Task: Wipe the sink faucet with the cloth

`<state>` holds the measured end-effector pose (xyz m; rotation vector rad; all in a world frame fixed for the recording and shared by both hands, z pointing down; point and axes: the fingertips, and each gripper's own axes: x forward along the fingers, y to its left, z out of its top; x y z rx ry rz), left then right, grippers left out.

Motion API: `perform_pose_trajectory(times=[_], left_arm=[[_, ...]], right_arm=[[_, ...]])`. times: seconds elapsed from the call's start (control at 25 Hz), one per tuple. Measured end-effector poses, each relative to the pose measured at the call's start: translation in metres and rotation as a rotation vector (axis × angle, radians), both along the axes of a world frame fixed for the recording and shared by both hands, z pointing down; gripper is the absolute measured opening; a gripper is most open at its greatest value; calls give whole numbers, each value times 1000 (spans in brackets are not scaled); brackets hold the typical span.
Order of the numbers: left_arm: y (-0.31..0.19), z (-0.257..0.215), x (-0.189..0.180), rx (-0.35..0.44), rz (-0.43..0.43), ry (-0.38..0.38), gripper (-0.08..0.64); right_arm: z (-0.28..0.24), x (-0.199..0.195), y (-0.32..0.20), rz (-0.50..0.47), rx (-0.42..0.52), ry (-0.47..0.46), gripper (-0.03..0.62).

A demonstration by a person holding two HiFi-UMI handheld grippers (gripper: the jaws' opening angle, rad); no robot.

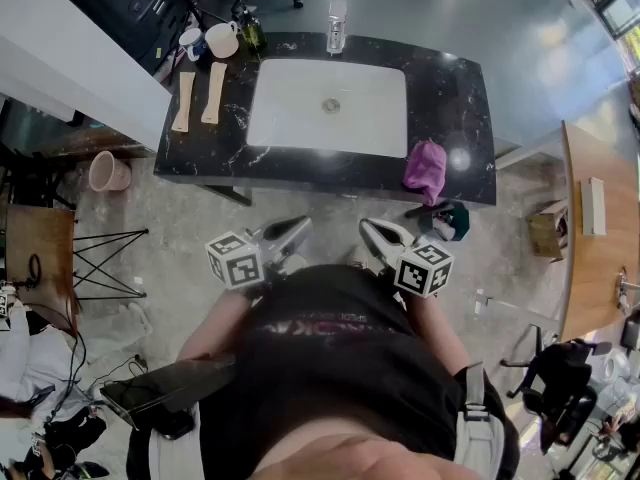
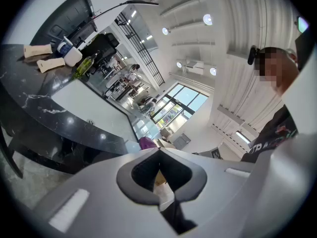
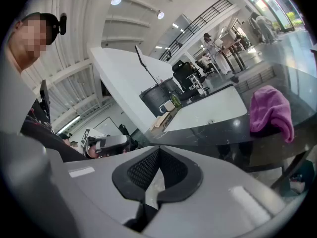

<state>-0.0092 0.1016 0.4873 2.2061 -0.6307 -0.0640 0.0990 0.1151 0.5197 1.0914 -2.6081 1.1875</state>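
Here's the black marbled counter (image 1: 450,98) stretching across the floor, with the white sink (image 1: 300,108) sunk into its middle. Nearer the person, both tools hang short of the counter's edge. The left gripper (image 1: 300,226) has its jaws pressed together on nothing, and the right gripper (image 1: 368,228) is fully closed and empty as well.

Now the cloth (image 1: 425,168): purple, lying in a crumpled heap on the counter's near right corner, just beside the sink and slumping over the edge. It looks soft, light and limp, so it should sag and drape once lifted. The best bet is to pinch a thick fold high on the bunched crown, leaving plenty hanging for the wipe.

Last, at the far rim of the sink, is what looks to be the faucet (image 1: 337,23). It is upright, shiny, likely rigid and slick, and well apart from the cloth.
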Motion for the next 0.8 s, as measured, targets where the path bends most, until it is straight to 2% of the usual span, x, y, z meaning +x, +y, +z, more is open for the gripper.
perform_pose_trajectory(times=[0.64, 0.72, 0.8], left_arm=[[0, 0, -9, 1, 3, -1, -2], [-3, -1, -12, 5, -4, -4, -2], [-2, 1, -11, -1, 1, -5, -2]], right_arm=[[-1, -7, -2, 11, 17, -8, 12], [0, 6, -15, 63, 28, 17, 12], [2, 48, -34, 211, 26, 52, 14]])
